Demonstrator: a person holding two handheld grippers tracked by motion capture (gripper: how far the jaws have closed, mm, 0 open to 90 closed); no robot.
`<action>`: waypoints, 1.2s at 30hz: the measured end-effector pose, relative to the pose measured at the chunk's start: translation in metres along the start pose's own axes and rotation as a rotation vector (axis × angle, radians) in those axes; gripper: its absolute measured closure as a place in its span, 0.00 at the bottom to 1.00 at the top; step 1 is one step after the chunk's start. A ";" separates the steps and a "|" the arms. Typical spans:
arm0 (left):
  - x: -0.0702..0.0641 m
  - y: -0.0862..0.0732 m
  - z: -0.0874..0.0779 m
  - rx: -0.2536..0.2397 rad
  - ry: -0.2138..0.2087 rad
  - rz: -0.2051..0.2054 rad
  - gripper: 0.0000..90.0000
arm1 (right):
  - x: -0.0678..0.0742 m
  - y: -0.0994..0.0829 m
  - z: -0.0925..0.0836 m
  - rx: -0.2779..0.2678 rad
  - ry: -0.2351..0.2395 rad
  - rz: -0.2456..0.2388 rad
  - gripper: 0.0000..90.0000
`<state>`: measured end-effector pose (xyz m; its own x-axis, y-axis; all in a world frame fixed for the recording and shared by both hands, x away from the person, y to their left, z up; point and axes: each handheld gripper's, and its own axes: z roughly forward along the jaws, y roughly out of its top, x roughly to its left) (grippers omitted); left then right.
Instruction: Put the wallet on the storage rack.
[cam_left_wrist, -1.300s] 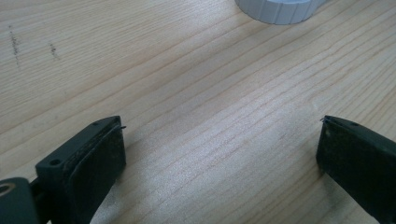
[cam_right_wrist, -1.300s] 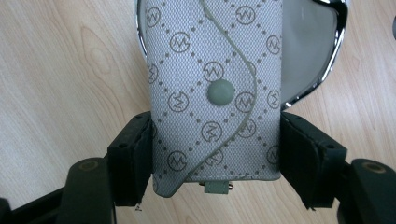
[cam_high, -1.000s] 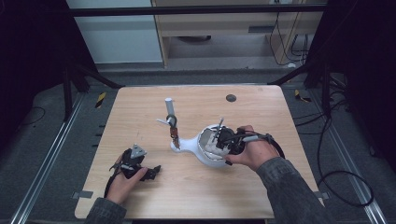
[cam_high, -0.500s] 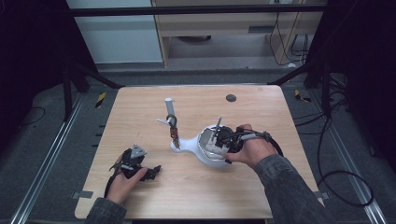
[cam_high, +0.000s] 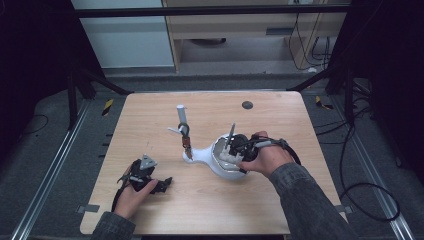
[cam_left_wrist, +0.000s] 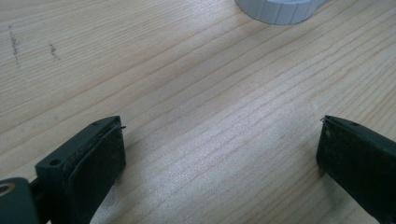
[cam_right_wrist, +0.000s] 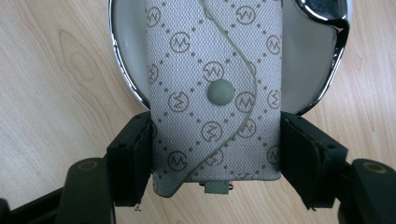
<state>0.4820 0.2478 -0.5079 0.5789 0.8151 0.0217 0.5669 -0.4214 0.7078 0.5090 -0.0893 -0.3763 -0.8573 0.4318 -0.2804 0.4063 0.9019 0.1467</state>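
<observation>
Grey patterned fabric pouch with a snap button (cam_right_wrist: 215, 93) is pinched between the pads of my right gripper (cam_right_wrist: 215, 161) over the white chrome-rimmed bowl (cam_right_wrist: 123, 70), so I should lower it squarely, while my left gripper (cam_left_wrist: 219, 149) rests open on the wooden table (cam_left_wrist: 187, 93).

Table (cam_right_wrist: 51, 84): pale wood, matt, fine straight grain, with a few faint dark scuffs.
Pouch (cam_right_wrist: 215, 88): grey woven cloth, matt, printed with a dotted diamond pattern of ringed monograms; a smooth matt snap button at its middle.
Bowl (cam_right_wrist: 123, 70): behind the pouch, glossy white inside, mirror-bright chromed rim.
Right gripper (cam_right_wrist: 215, 161): black matt plastic jaws with rubbery pads, pressed on the pouch's sides.
Ribbed cap (cam_left_wrist: 280, 9): pale grey, looks like matt plastic.
</observation>
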 end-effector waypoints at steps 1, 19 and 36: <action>0.000 0.000 0.000 0.000 0.000 0.000 0.01 | 0.000 0.001 0.001 0.007 -0.001 0.002 0.35; 0.000 0.000 0.000 0.000 0.000 0.001 0.01 | -0.004 0.010 0.009 0.014 0.005 0.018 0.35; 0.000 0.000 0.000 0.001 -0.002 0.002 0.01 | -0.003 0.017 0.014 0.020 0.014 0.005 0.33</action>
<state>0.4819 0.2474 -0.5078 0.5811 0.8136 0.0219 0.5662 -0.4235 0.7072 0.5230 -0.0751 -0.3864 -0.8596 0.4360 -0.2665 0.4164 0.9000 0.1292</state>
